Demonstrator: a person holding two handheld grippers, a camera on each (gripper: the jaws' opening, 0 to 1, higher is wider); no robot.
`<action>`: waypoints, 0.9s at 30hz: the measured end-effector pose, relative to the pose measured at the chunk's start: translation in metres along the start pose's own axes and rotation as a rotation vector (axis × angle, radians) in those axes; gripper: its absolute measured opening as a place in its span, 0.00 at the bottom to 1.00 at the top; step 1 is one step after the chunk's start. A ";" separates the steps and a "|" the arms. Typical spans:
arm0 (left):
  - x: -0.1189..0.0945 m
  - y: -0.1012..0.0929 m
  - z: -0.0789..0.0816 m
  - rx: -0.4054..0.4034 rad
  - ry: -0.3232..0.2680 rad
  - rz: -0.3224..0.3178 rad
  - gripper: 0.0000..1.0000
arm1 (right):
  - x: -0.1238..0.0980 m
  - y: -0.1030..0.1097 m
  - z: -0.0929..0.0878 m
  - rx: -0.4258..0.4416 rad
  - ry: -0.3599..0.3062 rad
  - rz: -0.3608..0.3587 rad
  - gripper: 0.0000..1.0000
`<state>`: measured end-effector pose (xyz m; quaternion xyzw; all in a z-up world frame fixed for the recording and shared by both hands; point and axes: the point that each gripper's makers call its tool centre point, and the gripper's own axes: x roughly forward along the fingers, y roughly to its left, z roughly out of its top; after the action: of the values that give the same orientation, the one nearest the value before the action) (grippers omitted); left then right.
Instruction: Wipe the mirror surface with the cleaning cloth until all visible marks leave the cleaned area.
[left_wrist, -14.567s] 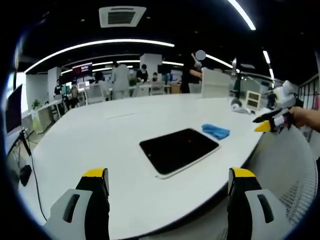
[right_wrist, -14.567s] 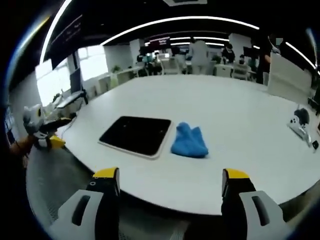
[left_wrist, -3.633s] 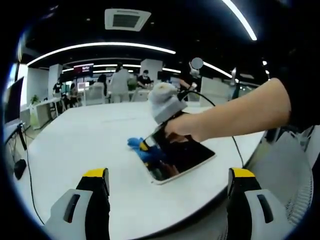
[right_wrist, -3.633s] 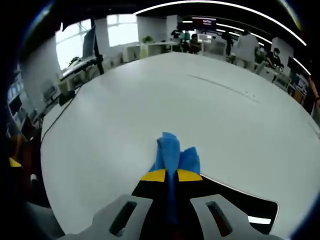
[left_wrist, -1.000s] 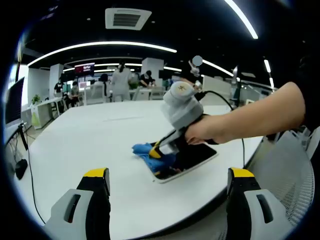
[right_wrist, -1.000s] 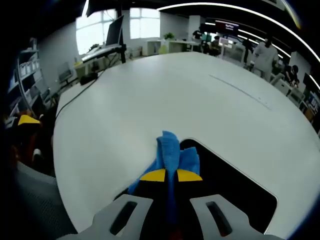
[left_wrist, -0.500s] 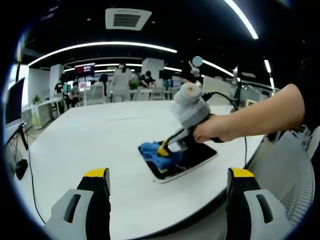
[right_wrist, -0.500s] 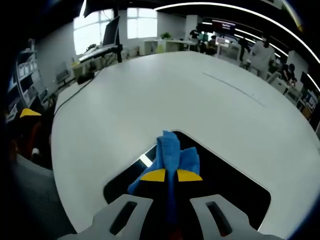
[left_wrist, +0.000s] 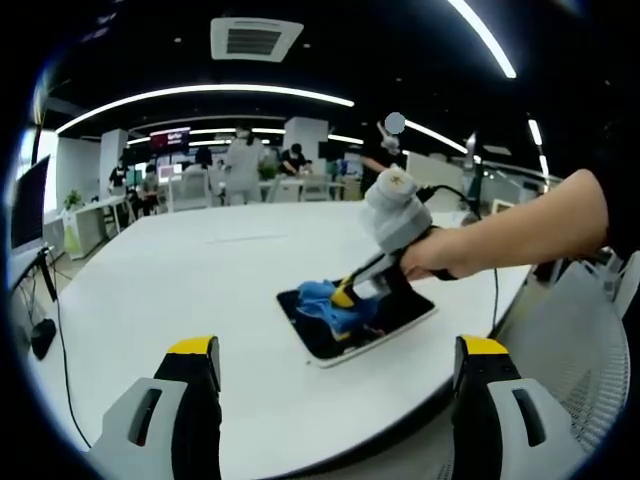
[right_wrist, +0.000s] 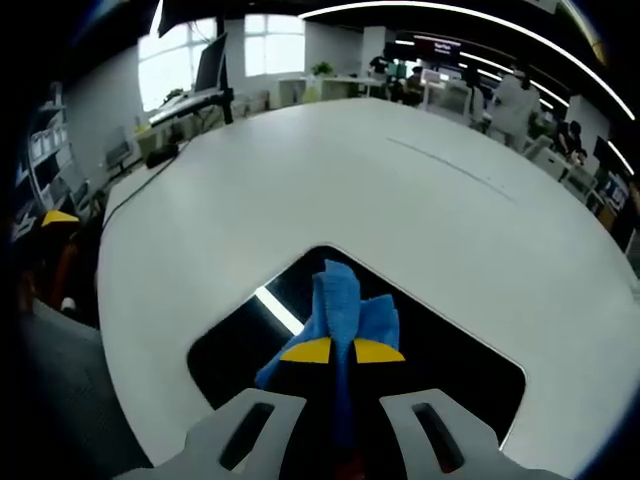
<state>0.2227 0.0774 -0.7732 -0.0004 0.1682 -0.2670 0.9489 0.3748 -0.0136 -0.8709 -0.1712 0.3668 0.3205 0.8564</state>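
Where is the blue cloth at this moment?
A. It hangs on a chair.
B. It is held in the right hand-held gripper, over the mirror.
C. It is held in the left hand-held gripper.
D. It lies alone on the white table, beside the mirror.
B. The right hand-held gripper has its yellow-tipped jaws shut on the blue cloth, over the dark mirror.

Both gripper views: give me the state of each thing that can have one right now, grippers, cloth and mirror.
right gripper: shut on the cleaning cloth.
left gripper: open, holding nothing, hanging above the table's near edge.
cleaning cloth: bunched, pressed onto the mirror.
mirror: lying flat on the white table, dark, reflecting a ceiling light.
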 end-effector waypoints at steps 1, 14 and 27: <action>0.000 0.000 0.000 0.001 0.001 0.000 0.97 | 0.000 -0.001 -0.001 0.001 0.000 -0.002 0.00; 0.000 0.000 0.001 0.000 -0.001 -0.001 0.97 | -0.006 -0.023 -0.010 0.006 0.013 -0.022 0.00; 0.000 0.002 0.002 0.000 -0.010 0.005 0.96 | -0.015 -0.036 -0.020 0.008 0.030 -0.041 0.00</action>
<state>0.2238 0.0787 -0.7716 -0.0016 0.1636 -0.2647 0.9504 0.3808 -0.0573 -0.8711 -0.1800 0.3773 0.2988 0.8579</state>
